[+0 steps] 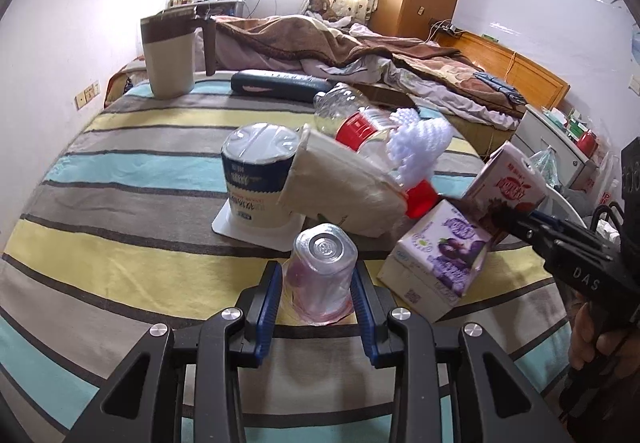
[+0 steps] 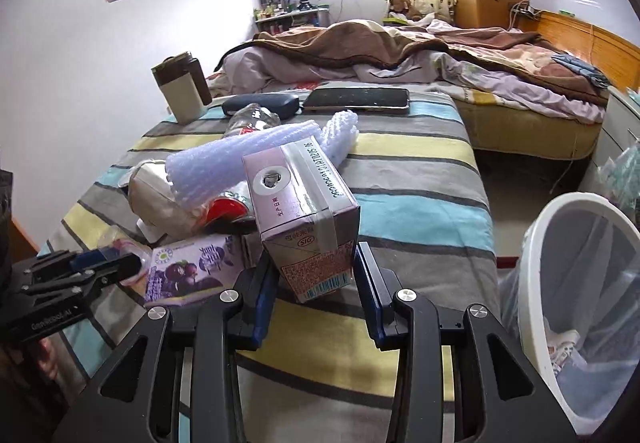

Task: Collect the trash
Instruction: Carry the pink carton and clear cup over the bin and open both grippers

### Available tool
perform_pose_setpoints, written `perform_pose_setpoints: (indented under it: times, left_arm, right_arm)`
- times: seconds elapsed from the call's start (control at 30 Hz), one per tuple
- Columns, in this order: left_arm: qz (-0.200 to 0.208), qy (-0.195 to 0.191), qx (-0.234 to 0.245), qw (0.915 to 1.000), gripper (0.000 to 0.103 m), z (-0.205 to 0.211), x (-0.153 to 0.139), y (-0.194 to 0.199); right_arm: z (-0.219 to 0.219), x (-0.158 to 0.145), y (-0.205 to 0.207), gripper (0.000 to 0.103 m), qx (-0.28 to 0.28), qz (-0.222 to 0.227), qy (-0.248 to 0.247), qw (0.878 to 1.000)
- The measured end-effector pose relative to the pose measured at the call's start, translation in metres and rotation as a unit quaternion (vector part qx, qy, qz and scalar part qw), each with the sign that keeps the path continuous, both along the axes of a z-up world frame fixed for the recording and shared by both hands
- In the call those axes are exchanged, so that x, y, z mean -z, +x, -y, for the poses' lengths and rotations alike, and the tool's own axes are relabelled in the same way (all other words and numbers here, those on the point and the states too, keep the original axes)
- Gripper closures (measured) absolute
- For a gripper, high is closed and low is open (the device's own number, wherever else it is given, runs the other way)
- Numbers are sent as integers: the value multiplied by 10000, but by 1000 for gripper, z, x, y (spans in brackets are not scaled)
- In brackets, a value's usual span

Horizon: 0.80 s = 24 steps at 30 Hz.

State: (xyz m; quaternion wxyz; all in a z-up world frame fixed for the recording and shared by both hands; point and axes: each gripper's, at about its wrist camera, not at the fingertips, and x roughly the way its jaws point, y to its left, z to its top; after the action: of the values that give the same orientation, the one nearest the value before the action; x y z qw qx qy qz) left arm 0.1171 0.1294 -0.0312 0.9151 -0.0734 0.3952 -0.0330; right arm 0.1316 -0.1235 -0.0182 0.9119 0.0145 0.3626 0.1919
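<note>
Striped cloth (image 1: 120,179), purple carton (image 1: 440,259)

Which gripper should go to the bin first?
Right. The right gripper grips the pink carton, and the white bin stands on its side. The left gripper clamps the clear cup, farther away.

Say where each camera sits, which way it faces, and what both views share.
Left wrist: on the left gripper, looking down its fingers at a clear plastic cup they clamp; a hand shows at right.
Right wrist: on the right gripper, looking at the pink carton it grips, bin at right.
Shared: striped cloth, purple carton, bed.
</note>
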Motion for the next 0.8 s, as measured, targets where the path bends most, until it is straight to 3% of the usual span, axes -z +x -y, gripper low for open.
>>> perform_pose_setpoints:
  times: [0.8]
  left_arm:
    - [494, 100, 722, 9961, 68, 63, -48, -14]
  right_arm:
    - [38, -30, -33, 63, 531, 389, 210, 9976]
